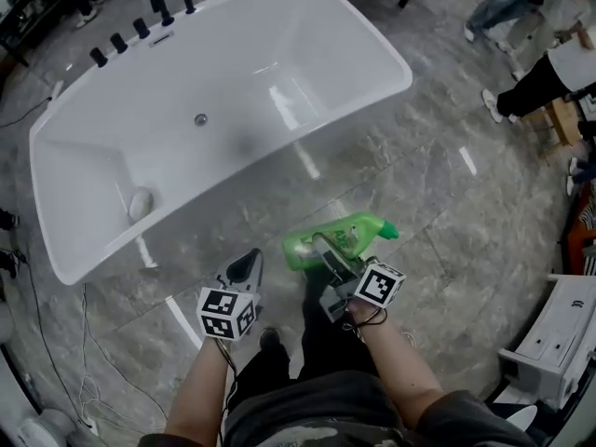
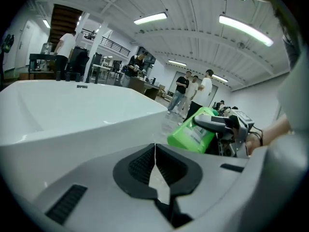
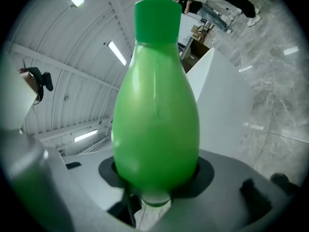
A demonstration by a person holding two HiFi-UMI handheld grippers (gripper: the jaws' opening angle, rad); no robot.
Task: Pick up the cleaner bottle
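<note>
Right gripper has it: the jaws are clamped on the fat lower body of the green cleaner bottle, one pad on each side, with the base tucked deep between them and the cap at the far end, pointing away from the jaws. The bottle is up off the grey floor, in front of the white bathtub. Left gripper sits just beside it, jaws pressed together with nothing between them, the bottle off to their right.
</note>
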